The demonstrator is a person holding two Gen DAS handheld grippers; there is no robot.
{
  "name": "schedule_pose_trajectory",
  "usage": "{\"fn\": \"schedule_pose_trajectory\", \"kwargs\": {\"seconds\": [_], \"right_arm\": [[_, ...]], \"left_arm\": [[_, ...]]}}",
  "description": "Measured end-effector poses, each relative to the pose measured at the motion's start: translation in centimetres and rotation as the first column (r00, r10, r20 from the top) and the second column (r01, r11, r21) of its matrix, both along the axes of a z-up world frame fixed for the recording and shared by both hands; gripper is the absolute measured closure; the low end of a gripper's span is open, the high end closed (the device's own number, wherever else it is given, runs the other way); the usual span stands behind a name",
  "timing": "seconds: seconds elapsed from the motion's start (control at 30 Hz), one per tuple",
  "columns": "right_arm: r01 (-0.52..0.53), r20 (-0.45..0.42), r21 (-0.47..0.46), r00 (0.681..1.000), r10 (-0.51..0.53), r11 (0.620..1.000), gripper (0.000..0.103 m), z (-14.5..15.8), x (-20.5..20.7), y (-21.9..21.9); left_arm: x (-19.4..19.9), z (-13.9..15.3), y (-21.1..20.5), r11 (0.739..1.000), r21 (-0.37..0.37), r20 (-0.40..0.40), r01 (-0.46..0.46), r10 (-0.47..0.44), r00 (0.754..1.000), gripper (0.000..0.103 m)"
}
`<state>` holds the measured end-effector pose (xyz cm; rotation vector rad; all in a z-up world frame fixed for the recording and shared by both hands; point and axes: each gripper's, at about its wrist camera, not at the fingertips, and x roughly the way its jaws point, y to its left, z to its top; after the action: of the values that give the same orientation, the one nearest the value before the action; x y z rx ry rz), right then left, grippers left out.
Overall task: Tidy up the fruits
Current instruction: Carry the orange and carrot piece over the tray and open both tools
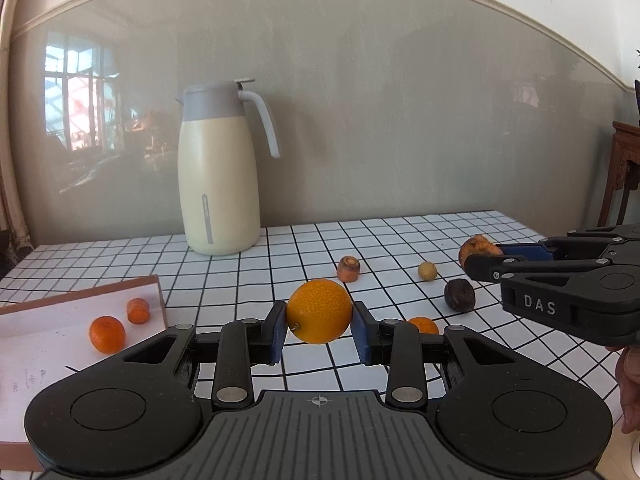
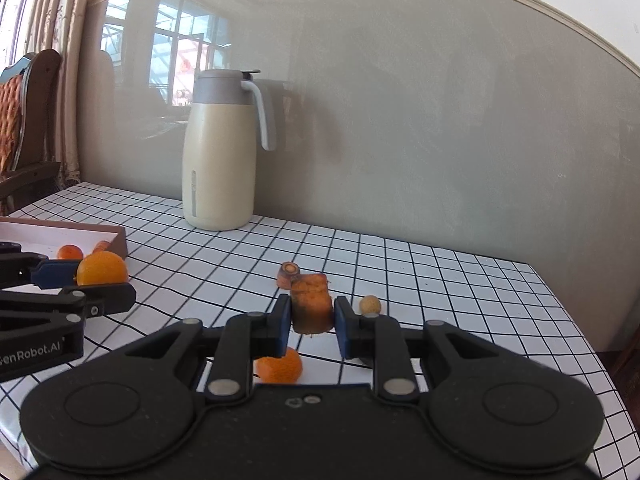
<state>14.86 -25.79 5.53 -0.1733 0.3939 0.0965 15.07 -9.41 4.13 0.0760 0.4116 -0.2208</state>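
Observation:
My left gripper point(image 1: 319, 328) is shut on a large orange point(image 1: 319, 310), held above the checked table; it also shows in the right wrist view point(image 2: 102, 268). My right gripper point(image 2: 312, 320) is shut on a carrot chunk point(image 2: 311, 302), seen at the right in the left wrist view point(image 1: 476, 249). A shallow box point(image 1: 158, 292) at the left holds a small orange point(image 1: 106, 334) and a carrot piece point(image 1: 137, 310). On the table lie another carrot piece point(image 1: 348, 269), a small yellow fruit point(image 1: 427, 271), a dark fruit point(image 1: 459, 295) and a small orange point(image 2: 279, 366).
A cream thermos jug point(image 1: 219, 176) stands at the back by the grey wall. The checked tablecloth point(image 1: 280, 248) ends at the right edge point(image 2: 568, 320). A wooden chair point(image 2: 24, 120) stands to the far left, and dark wooden furniture point(image 1: 624, 168) to the far right.

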Motion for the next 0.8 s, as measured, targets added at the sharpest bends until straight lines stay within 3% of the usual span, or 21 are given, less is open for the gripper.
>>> {"fn": "schedule_pose_trajectory", "kwargs": {"seconds": [0.67,0.8], "right_arm": [[-0.198,0.07,-0.015,0.978,0.198,0.98,0.09,1.6,-1.6,8.9],[-0.213,0.06,-0.066,0.974,0.217,0.975,0.091,0.4,0.6,11.3]], "left_arm": [[-3.4,2.3,10.0,0.987,-0.004,0.06,-0.159,0.159,0.985,0.068],[-3.6,1.8,12.1,0.979,0.003,0.054,-0.204,0.203,0.978,0.068]]}}
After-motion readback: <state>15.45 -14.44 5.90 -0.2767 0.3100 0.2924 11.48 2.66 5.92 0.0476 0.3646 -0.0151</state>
